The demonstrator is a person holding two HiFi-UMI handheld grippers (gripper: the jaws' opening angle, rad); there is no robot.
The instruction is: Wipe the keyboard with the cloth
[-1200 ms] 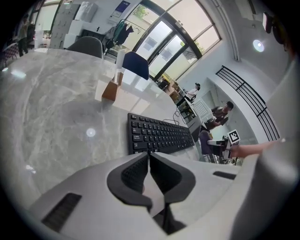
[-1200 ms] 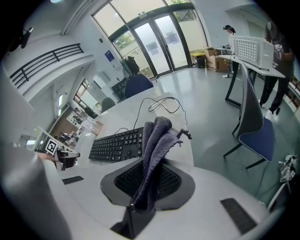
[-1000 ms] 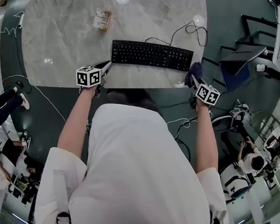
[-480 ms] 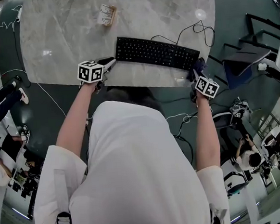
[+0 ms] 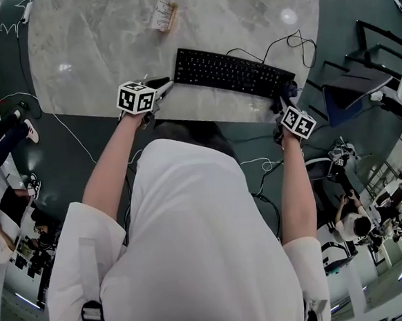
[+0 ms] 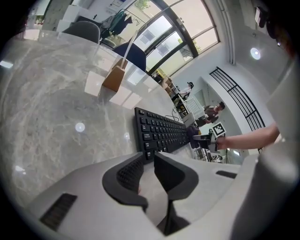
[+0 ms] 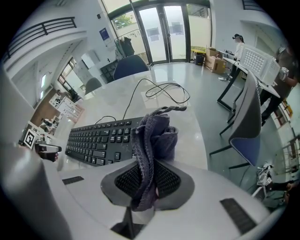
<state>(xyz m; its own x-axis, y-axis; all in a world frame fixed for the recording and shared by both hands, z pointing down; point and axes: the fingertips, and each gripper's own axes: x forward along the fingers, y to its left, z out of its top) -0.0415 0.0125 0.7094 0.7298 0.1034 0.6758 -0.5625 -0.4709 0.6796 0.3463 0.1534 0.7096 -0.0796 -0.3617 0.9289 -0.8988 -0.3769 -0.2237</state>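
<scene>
A black keyboard [image 5: 234, 73] lies near the front edge of the marble table [image 5: 95, 54]. My right gripper [image 5: 284, 100] is at the keyboard's right end, shut on a bunched dark blue cloth [image 5: 289, 89]. In the right gripper view the cloth [image 7: 152, 136] stands up between the jaws of the right gripper [image 7: 149, 165], with the keyboard [image 7: 101, 138] just ahead to the left. My left gripper [image 5: 167, 87] is by the keyboard's left end. In the left gripper view the left gripper [image 6: 149, 157] holds nothing, its jaws only a slit apart, with the keyboard [image 6: 161, 133] just beyond.
A small brown carton [image 5: 164, 15] stands at the far side of the table. The keyboard's cable [image 5: 282, 42] loops off to the right rear. A blue chair [image 5: 351, 89] and desks stand right of the table. People sit in the background.
My right gripper has carried the cloth up and forward to the keyboard's right end. The left gripper has edged slightly closer to the keyboard's left end.
</scene>
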